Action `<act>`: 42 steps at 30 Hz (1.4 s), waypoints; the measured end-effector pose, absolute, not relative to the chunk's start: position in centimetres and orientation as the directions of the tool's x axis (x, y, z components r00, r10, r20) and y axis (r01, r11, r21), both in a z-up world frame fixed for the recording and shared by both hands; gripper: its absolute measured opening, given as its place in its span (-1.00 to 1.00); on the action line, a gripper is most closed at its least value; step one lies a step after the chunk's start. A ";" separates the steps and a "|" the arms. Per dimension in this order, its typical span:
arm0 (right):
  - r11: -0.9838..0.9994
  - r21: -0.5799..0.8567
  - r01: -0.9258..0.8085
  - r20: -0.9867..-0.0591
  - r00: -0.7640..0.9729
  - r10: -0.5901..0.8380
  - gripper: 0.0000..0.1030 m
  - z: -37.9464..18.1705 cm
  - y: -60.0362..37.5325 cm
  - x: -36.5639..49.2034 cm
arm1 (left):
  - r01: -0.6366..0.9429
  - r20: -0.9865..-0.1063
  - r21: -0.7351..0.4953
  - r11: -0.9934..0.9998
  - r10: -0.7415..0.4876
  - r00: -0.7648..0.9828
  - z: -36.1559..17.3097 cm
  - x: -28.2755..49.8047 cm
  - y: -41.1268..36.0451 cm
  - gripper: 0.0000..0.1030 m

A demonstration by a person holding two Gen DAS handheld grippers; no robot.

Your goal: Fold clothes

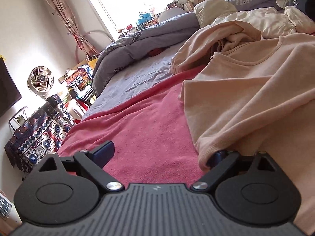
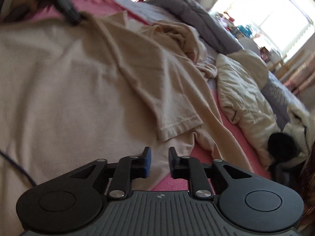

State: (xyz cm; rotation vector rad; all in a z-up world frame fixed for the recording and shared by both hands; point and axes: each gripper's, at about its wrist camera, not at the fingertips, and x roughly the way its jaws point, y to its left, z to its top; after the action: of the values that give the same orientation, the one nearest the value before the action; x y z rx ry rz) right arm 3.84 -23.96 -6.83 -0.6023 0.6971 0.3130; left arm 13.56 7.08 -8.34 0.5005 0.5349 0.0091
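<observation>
Cream top (image 1: 256,90) spread on pink blanket (image 1: 141,122), neckline away, hem near

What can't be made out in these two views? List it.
- Left wrist view: one finger of the left hand-held gripper is half covered by the shirt hem.
- Right wrist view: dark object at top left, too blurred to identify.
- Right wrist view: black lump at right, too dark to identify.

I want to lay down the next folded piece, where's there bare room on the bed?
Free: the pink blanket left of the cream shirt, and the grey sheet between it and the grey duvet. Crowded: right side, where the shirt, cream bedding and crumpled clothes pile up.
</observation>
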 end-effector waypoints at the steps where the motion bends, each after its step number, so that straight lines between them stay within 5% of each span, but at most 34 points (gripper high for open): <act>1: 0.844 -0.344 -0.411 -0.671 0.737 0.086 -0.41 -5.8 -24.9 4.9 | 0.135 -0.495 0.453 0.881 0.122 0.861 -8.1 13.2 7.2 0.86; 5: 0.974 -0.108 -0.199 -0.626 0.775 0.089 -0.40 -3.6 -28.7 8.1 | 0.222 -0.527 0.454 0.863 0.059 0.848 -7.2 9.7 9.2 0.88; 10: 0.991 -0.047 -0.125 -0.625 0.777 0.068 -0.40 -5.3 -29.3 11.1 | 0.238 -0.497 0.535 0.810 0.075 0.865 -5.2 7.9 12.3 0.88; 17: 0.987 -0.060 -0.147 -0.598 0.797 0.082 -0.18 -7.8 -27.9 11.3 | 0.519 -0.483 0.598 0.611 -0.242 0.841 -1.7 15.1 7.1 0.80; 22: 0.988 -0.022 -0.155 -0.576 0.809 0.114 -0.11 -8.4 -28.3 10.8 | 0.671 -0.627 0.415 0.614 -0.341 0.700 -2.7 22.6 3.7 0.49; 25: 0.986 0.017 -0.168 -0.550 0.822 0.149 -0.11 -8.0 -28.8 10.3 | 0.703 -0.690 0.452 0.549 -0.285 0.666 -5.2 24.2 2.2 0.30; 37: 0.970 0.127 -0.205 -0.546 0.803 0.241 0.00 -8.3 -29.0 10.5 | 0.734 -0.766 0.238 0.636 -0.342 0.544 -6.8 25.5 4.3 0.16; 39: 0.971 0.125 -0.204 -0.549 0.801 0.239 0.00 -8.3 -28.9 10.6 | 0.685 -0.753 0.212 0.697 -0.330 0.569 -6.7 25.6 4.4 -0.01; 42: 0.971 0.128 -0.201 -0.553 0.798 0.238 0.00 -8.3 -28.8 10.6 | 0.610 -0.726 0.152 0.778 -0.331 0.603 -6.6 25.4 5.4 -0.61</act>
State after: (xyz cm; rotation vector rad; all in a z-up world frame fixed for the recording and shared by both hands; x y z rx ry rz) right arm 10.61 -28.84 -8.35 0.0642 0.6019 0.2356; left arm 25.42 5.35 -6.60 0.4100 0.7416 -0.5622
